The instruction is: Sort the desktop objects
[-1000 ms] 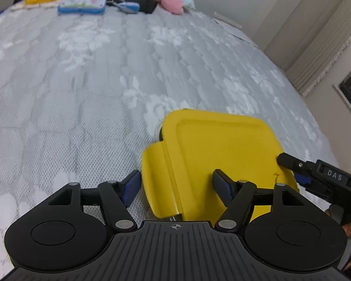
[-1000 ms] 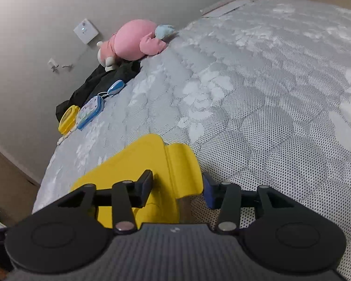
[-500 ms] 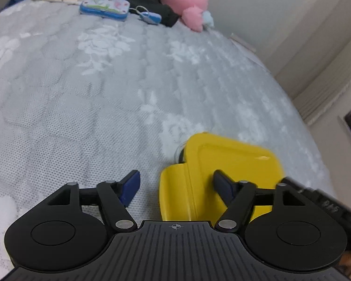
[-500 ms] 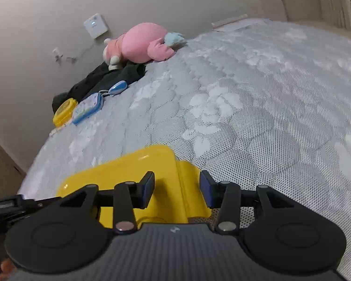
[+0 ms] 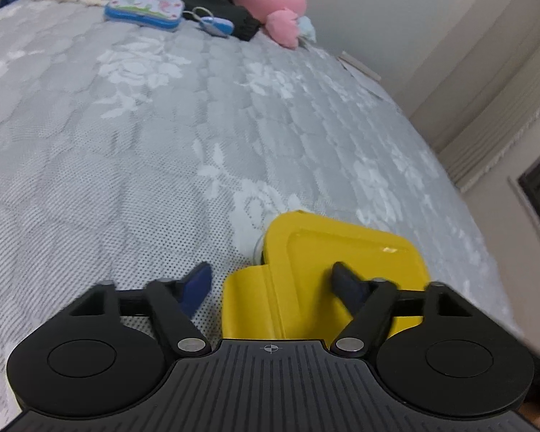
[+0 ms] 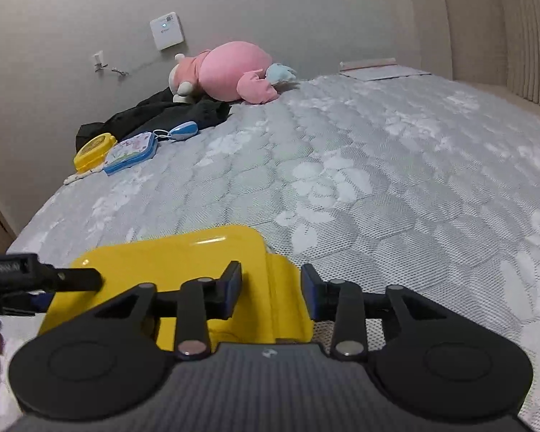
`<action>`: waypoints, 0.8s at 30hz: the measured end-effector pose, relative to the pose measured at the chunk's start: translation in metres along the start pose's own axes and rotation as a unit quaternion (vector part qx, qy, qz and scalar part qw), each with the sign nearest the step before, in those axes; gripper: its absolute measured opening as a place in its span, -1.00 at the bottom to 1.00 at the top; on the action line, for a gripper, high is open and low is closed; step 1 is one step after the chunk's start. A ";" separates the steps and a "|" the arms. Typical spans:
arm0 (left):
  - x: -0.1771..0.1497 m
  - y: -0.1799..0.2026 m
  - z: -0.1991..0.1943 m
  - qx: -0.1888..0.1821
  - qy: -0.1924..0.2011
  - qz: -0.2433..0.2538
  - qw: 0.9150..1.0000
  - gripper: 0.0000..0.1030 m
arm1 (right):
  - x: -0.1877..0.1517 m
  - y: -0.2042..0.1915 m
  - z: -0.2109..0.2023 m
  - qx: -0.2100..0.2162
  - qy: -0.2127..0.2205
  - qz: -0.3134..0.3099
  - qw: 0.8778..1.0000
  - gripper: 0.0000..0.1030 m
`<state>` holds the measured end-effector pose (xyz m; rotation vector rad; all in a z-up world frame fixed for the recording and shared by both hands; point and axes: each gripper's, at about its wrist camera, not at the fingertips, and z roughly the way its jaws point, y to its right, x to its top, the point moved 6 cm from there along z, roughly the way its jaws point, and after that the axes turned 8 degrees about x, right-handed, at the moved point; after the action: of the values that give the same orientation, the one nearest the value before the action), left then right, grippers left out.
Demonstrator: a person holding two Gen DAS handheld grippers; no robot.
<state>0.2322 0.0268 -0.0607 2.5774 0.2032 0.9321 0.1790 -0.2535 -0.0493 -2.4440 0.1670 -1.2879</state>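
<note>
While the square yellow plastic lidded box [image 5: 342, 273] rests on the grey quilted mattress [image 5: 162, 144], the left gripper [image 5: 271, 280] spreads wide around its side latch; the right gripper [image 6: 271, 280], at three o'clock, straddles the opposite latch, narrower, not visibly clamped.

Left gripper [image 5: 271, 282]: matte black, ribbed grey-black housing with a small white crosshair mark, two round discs at the sides, silver pivot screws, blue pads on the fingers [image 5: 198, 286]. Right gripper [image 6: 271, 289]: same build, small white logo on the ribbed housing, blue-padded fingers [image 6: 311, 293]. A sliver of bare skin showed at the right-wrist view's left edge.
</note>
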 end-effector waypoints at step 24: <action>0.002 0.002 -0.026 -0.036 0.004 -0.014 0.999 0.37 | -0.005 -0.031 -0.004 0.039 -0.003 -0.074 0.996 -0.59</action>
<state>0.2174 0.0336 -0.0407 2.4982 0.2051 0.9236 0.1709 -0.2243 -0.0394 -2.4322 -0.0666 -1.3214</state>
